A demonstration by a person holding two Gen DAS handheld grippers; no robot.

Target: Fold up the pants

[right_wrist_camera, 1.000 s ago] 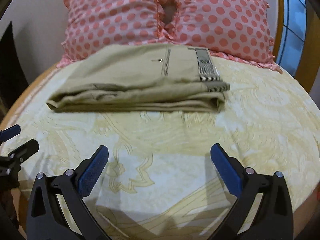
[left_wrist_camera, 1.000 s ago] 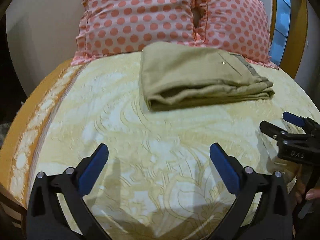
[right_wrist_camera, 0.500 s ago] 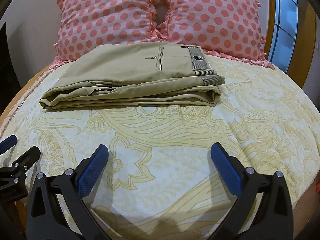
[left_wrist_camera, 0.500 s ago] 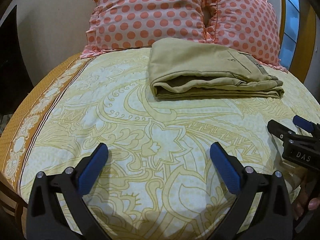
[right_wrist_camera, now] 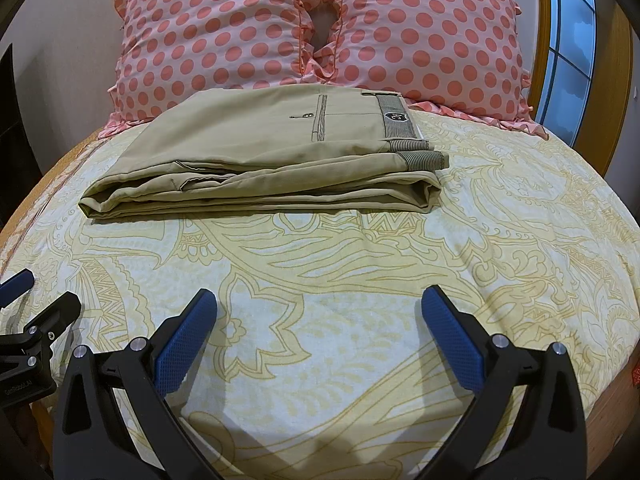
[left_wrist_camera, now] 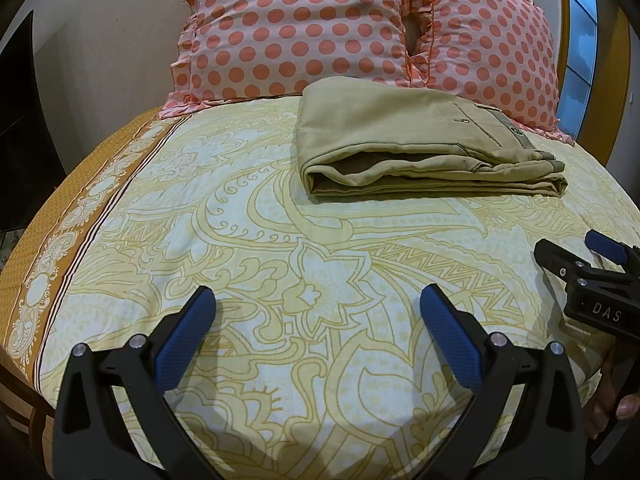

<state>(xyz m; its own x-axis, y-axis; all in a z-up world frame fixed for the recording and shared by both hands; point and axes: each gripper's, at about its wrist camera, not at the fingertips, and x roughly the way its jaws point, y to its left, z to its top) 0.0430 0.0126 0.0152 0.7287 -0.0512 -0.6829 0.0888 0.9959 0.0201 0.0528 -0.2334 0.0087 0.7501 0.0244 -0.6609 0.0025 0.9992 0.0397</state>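
Ahead of my left gripper (left_wrist_camera: 316, 320) and right gripper (right_wrist_camera: 318, 320), well beyond the fingertips, I see the folded khaki pants (right_wrist_camera: 264, 160) lying on the yellow patterned bedsheet (right_wrist_camera: 360, 288), against polka-dot pillows (right_wrist_camera: 216, 28). Both spread wide, holding nothing.

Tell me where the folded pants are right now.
The folded pants lie on the yellow bedspread at its far end, just in front of the two polka-dot pillows, well ahead of both open grippers and touched by neither.

Yellow patterned bedspread (right_wrist_camera: 360, 264), two pink polka-dot pillows (right_wrist_camera: 216, 28), pale wall (left_wrist_camera: 100, 40), blue-paned window (right_wrist_camera: 568, 40)
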